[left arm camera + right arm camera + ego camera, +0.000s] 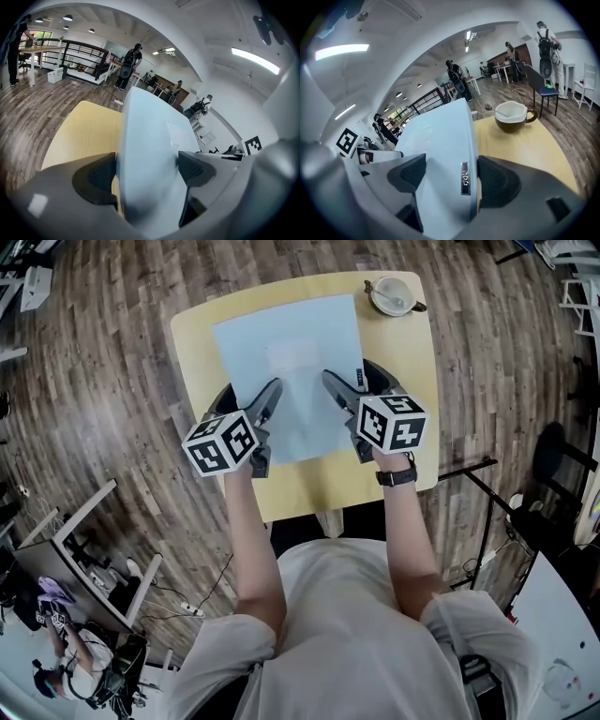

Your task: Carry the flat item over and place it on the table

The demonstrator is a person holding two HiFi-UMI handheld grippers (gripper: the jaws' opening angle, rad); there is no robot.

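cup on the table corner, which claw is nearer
Right. The right claw grips the flat item on the side toward the cup; the left claw grips its far side.

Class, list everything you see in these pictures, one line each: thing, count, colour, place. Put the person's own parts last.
flat item: one, pale blue, over the table, near edge clamped by both claws
table: one, yellow, centre of the head view
cup: one, brown outside, white inside, table's far right corner
floor: one, dark wood planks, around the table
watch: one, black, right wrist
marker cubes: two, black and white, one on each claw
left claw: one, dark grey, shut on the flat item's left side
right claw: one, dark grey, shut on its right side
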